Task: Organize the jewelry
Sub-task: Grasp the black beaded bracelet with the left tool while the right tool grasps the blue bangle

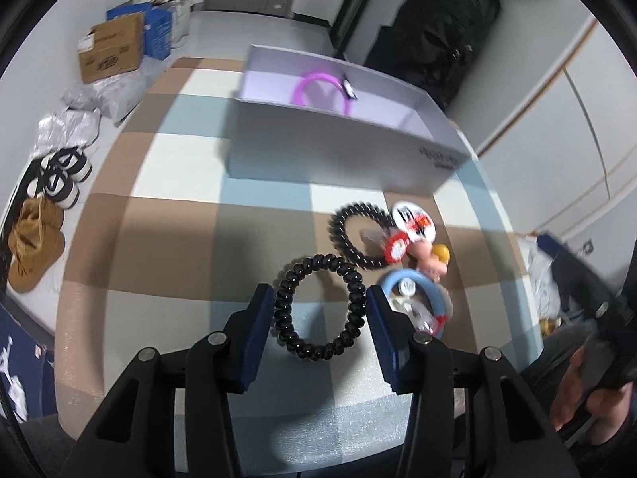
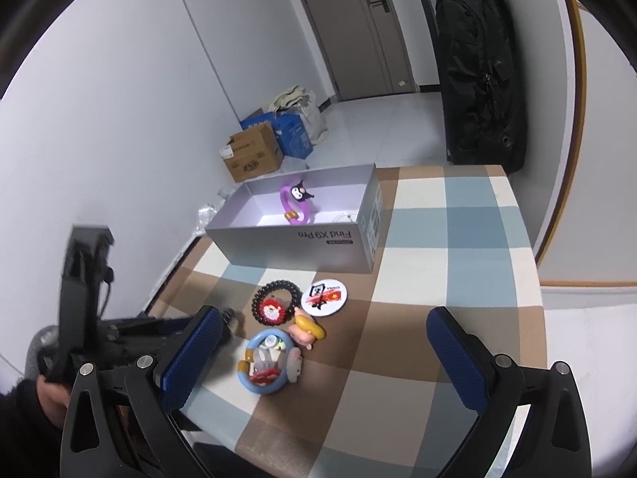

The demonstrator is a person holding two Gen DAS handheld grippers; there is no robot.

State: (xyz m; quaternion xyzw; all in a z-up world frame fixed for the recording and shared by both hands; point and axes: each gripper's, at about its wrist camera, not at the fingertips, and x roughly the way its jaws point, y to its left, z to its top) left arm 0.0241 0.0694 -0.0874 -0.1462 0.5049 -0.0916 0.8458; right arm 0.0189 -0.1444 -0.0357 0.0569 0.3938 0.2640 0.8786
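A black spiral hair tie point(image 1: 318, 349) sits between the blue pads of my left gripper point(image 1: 320, 292), which is shut on it from both sides just above the checked tablecloth point(image 1: 159, 219). Beyond it lie a second black spiral tie point(image 1: 356, 235) with a red charm, a round white badge point(image 1: 412, 219), a small pink doll point(image 1: 434, 263) and a light blue ring point(image 1: 418, 298). A grey box point(image 1: 338, 151) farther back holds a purple bracelet point(image 1: 318, 91). My right gripper point(image 2: 324, 314) hangs open over the near side of the table, above the blue ring point(image 2: 266, 362) and the badge point(image 2: 327, 298), with nothing between its fingers.
The box point(image 2: 294, 247) stands near the table's far left edge. On the floor to the left are cardboard boxes point(image 1: 113, 47) and shoes point(image 1: 59, 175). A black bag point(image 2: 477, 71) hangs by the door. A person's hand point(image 1: 577, 390) grips the right tool.
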